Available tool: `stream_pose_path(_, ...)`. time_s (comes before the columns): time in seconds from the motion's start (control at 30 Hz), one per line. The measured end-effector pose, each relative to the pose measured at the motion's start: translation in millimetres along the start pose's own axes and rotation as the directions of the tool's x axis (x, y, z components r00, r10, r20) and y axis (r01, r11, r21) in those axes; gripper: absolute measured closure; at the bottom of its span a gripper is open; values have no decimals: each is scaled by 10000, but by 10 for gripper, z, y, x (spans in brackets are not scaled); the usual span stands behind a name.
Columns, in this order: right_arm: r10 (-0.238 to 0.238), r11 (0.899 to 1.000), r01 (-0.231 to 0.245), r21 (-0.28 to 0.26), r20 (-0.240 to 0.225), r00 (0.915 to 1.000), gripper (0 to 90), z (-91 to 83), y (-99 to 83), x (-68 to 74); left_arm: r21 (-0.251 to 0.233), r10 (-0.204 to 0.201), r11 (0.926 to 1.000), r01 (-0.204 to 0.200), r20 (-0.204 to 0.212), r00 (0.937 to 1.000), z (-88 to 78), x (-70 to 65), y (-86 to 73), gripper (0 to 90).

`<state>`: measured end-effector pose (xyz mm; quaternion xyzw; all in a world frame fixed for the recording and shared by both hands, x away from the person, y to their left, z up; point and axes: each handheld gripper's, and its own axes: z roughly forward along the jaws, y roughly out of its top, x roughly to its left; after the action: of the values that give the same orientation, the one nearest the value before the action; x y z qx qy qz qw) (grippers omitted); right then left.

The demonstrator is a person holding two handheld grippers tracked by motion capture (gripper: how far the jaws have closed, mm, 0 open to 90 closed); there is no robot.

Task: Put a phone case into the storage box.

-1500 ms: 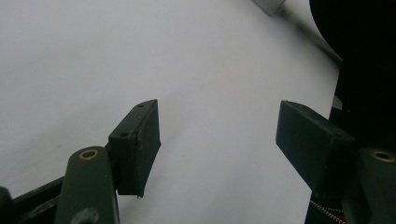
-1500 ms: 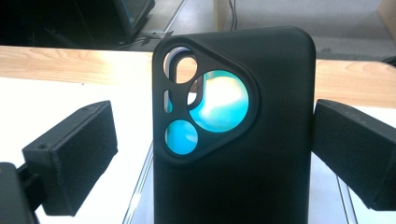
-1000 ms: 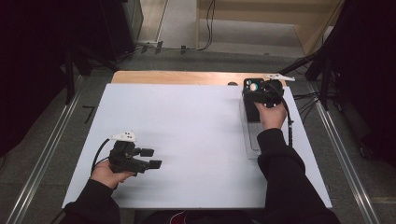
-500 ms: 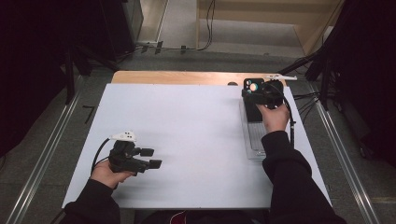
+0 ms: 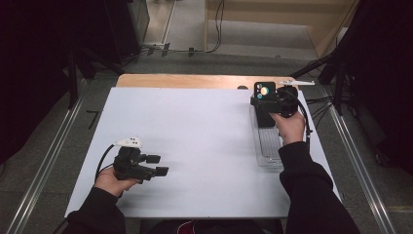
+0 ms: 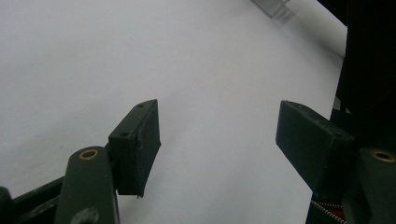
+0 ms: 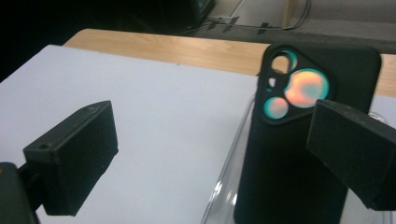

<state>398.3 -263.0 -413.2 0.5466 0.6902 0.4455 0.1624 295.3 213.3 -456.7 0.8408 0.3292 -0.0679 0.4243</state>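
Note:
A black phone case point(image 5: 263, 90) point(image 7: 299, 154) stands on end at the far end of a clear plastic tray point(image 5: 269, 146) point(image 7: 229, 186). Its camera cut-out shines orange and teal. My right gripper point(image 5: 271, 103) point(image 7: 210, 126) is at the case with its jaws wide apart, so it is open. One pad point(image 7: 355, 154) sits in front of the case's right side; whether it touches I cannot tell. The other pad point(image 7: 74, 158) is well clear of the case. My left gripper point(image 5: 159, 165) point(image 6: 217, 116) rests open near the front left of the white table top point(image 5: 195, 131), with nothing between its jaws.
A wooden strip point(image 5: 195, 80) runs along the table's far edge. Metal rails point(image 5: 48, 161) lie on the floor on both sides. Cables point(image 5: 321, 105) trail off at the far right. A person's dark sleeves point(image 5: 311, 195) come in from the bottom.
The right hand has risen and shifted a little. The phone case has tipped up from the tray, so its camera cut-out faces the high camera. The left hand stayed put.

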Motion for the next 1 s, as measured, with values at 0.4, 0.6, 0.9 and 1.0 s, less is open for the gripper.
stream_pose_path(0.4,-390,9990,370,-245,-867,9955,5,-95,-101,135,-24,-33,10000,33,-27,10000,-1,8,-3,309)
stream_pose_path(0.6,-627,9973,582,-452,-1041,9926,96,-149,-194,216,-38,-21,10000,21,-33,10000,-4,11,-3,309)
stream_pose_path(0.9,-980,9952,957,-220,-1570,9827,112,-212,-303,344,-32,-10,10000,10,-38,10000,-5,10,-3,309)
stream_pose_path(1.0,-1085,9939,1102,-2,-1753,9785,118,-216,-336,394,-45,-18,10000,17,-32,10000,-5,12,-3,309)
